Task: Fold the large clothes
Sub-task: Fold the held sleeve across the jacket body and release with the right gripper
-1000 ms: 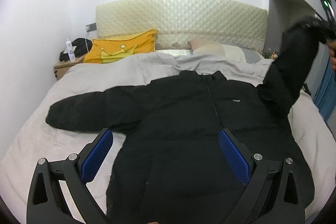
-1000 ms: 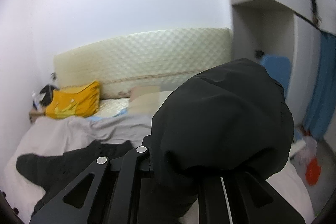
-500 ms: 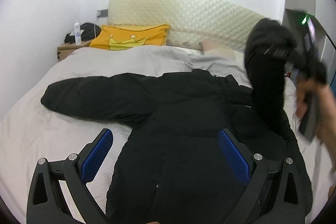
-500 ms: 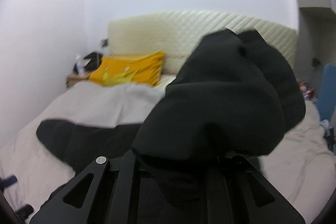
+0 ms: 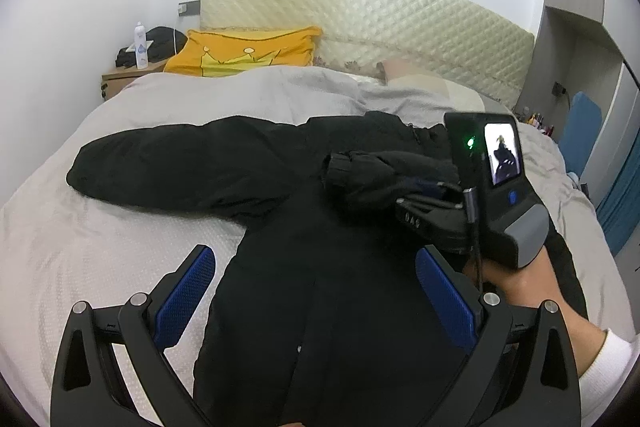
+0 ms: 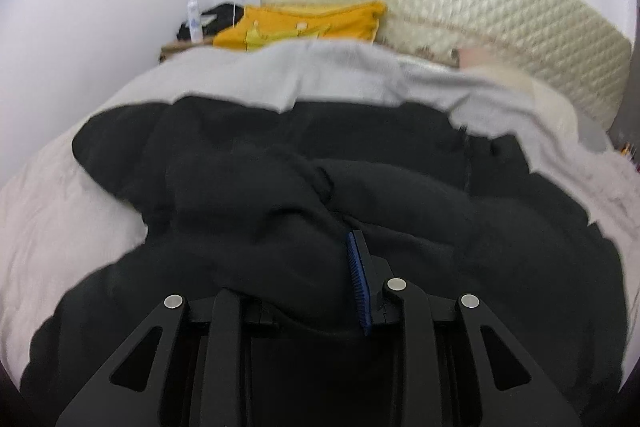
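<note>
A black puffer jacket (image 5: 320, 267) lies face up on the grey bed (image 5: 100, 227), its left sleeve (image 5: 168, 163) stretched out to the left. My right gripper (image 5: 416, 193) is shut on the cuff of the right sleeve (image 5: 376, 175) and holds it low over the jacket's chest. In the right wrist view the sleeve (image 6: 260, 219) bunches between the pads (image 6: 356, 279) of my right gripper (image 6: 340, 267). My left gripper (image 5: 316, 299) is open and empty above the jacket's lower front.
A yellow pillow (image 5: 248, 51) leans on the padded headboard (image 5: 380, 15). A nightstand (image 5: 124, 77) with a white bottle (image 5: 141, 45) stands at the far left. A blue chair (image 5: 580, 135) and curtain are at the right.
My right gripper has swung the right sleeve from raised at the right down and leftward across the jacket's chest. My left gripper stays open over the hem.
</note>
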Available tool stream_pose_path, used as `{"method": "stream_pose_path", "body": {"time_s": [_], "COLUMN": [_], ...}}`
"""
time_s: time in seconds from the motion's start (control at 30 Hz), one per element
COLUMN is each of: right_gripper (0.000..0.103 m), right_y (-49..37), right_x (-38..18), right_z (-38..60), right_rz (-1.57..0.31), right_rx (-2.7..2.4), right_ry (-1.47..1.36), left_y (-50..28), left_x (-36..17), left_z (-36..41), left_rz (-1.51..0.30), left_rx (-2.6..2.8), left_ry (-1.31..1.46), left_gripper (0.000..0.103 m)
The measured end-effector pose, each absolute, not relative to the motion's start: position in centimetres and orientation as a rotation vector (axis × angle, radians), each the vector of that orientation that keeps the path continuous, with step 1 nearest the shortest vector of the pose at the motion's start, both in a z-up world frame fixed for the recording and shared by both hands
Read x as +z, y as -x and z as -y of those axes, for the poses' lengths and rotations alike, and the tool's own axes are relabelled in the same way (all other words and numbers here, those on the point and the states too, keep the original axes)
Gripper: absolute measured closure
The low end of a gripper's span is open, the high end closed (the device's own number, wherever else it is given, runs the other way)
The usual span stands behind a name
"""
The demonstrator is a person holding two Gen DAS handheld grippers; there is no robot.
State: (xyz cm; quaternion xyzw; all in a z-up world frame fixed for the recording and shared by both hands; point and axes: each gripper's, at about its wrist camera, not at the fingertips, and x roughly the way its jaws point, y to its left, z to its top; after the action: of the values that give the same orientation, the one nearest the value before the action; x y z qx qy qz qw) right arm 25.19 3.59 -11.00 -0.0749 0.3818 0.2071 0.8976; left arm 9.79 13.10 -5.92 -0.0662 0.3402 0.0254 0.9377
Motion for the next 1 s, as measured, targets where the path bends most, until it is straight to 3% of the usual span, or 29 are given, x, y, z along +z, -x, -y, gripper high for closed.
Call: {"method": "stream_pose_path", "body": {"time_s": [0.07, 0.27, 1.0], "right_gripper": [0.075, 0.032, 0.03], "right_y": [-25.0, -24.1, -11.0], "right_x": [-11.6, -10.4, 4.8], "right_z": [-3.1, -2.4, 12.1], "right_rz": [-0.802, -0.824, -0.634], "right_rx": [0.435, 0.46, 0.299], "right_ry": [0.153, 0.076, -0.067], "left_y": [-9.9, -9.8, -4.1], "left_x": [-6.0, -5.0, 2.9], "left_z": [-13.1, -12.9, -6.5], "left_rz": [-0.703, -0.716, -0.629], "left_rx": [0.05, 0.024, -0.03], "left_ry": [0.14, 0.148, 0.115], "left_gripper": [0.002, 0.002, 0.002]}}
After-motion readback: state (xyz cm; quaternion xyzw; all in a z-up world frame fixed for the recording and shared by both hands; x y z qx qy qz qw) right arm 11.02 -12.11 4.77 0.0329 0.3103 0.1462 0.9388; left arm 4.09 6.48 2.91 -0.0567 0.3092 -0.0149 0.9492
